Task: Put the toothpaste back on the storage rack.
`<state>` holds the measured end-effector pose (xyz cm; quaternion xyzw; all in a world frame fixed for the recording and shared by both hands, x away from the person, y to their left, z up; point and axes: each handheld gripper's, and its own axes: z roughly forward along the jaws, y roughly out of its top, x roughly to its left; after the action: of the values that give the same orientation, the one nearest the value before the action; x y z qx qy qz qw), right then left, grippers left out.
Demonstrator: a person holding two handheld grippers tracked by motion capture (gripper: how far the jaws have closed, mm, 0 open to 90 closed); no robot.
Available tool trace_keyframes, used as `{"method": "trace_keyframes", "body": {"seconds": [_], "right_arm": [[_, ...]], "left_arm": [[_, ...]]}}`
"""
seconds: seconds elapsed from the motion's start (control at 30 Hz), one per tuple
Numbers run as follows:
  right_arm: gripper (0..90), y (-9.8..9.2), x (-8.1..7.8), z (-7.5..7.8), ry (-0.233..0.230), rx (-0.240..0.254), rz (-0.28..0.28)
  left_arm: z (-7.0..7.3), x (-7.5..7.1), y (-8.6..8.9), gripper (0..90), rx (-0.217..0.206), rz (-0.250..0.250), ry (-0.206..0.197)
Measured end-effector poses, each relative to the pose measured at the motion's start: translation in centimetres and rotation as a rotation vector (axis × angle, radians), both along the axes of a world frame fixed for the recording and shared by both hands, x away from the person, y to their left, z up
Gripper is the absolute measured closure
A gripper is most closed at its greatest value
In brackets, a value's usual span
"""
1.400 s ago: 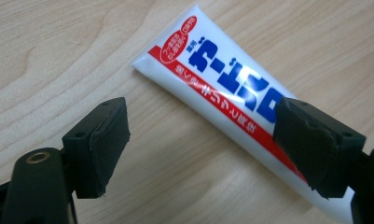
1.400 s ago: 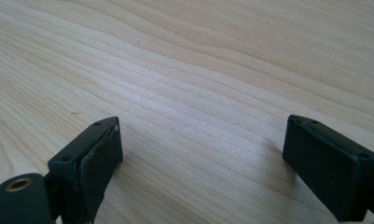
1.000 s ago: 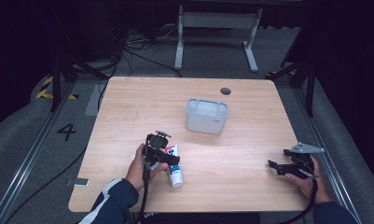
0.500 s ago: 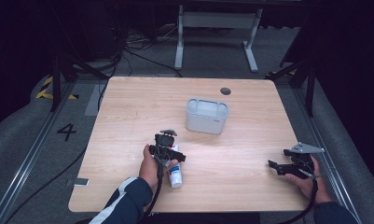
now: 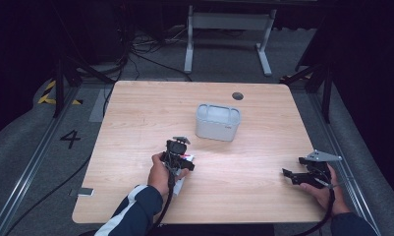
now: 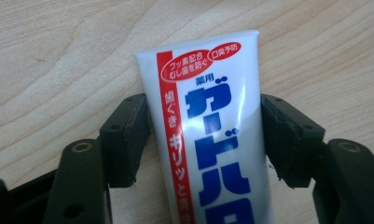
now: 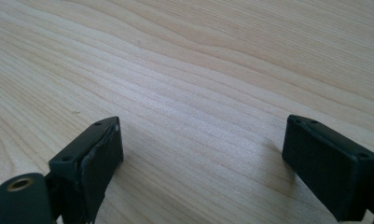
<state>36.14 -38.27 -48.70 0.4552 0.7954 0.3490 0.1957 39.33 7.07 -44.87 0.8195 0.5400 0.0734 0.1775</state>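
Note:
A white toothpaste tube [image 6: 212, 130] with red and blue print lies on the wooden table [image 5: 135, 113]. My left gripper [image 6: 204, 116] straddles it, and both black pads press its sides near the flat crimped end. In the high view the left gripper [image 5: 177, 158] sits at the front middle of the table, and a bit of the white tube [image 5: 179, 185] shows beside the hand. My right gripper [image 5: 289, 173] rests low at the front right edge. It is open [image 7: 203, 144], with bare wood between its jaws.
A pale grey rectangular container [image 5: 217, 121] stands behind the left gripper, toward the table's middle. A dark round hole [image 5: 238, 96] is near the far edge. Metal stand legs [image 5: 226, 44] and cables lie on the floor beyond.
My left gripper has shifted a little to the right, over the tube, and now covers most of it. The right gripper has stayed put.

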Motion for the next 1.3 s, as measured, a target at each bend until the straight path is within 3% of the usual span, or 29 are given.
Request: {"method": "trace_keyframes", "body": {"seconds": [0.3, 0.37, 0.5, 0.8, 1.0, 1.3], "right_arm": [[12.4, 0.0, 0.0, 0.0, -0.001, -0.003, 0.003], [12.4, 0.0, 0.0, 0.0, -0.001, -0.003, 0.003], [12.4, 0.0, 0.0, 0.0, 0.000, -0.003, 0.003], [12.5, 0.0, 0.0, 0.0, 0.000, -0.003, 0.003], [12.6, 0.0, -0.1, 0.0, 0.000, -0.002, 0.003], [12.7, -0.1, -0.1, 0.0, 0.001, 0.002, 0.005]], "left_arm": [[0.1, 0.3, 0.1, 38.0, 0.004, -0.038, 0.018], [0.2, 0.4, 0.3, 38.0, 0.007, -0.069, 0.017], [0.1, 0.6, 0.7, 39.4, -0.031, -0.113, 0.023], [0.5, 0.6, 1.0, 50.9, -0.023, -0.197, 0.025], [0.9, 0.5, 1.5, 57.8, -0.041, -0.226, 0.031], [1.6, 0.1, 2.5, 62.2, -0.062, -0.246, 0.003]]}}
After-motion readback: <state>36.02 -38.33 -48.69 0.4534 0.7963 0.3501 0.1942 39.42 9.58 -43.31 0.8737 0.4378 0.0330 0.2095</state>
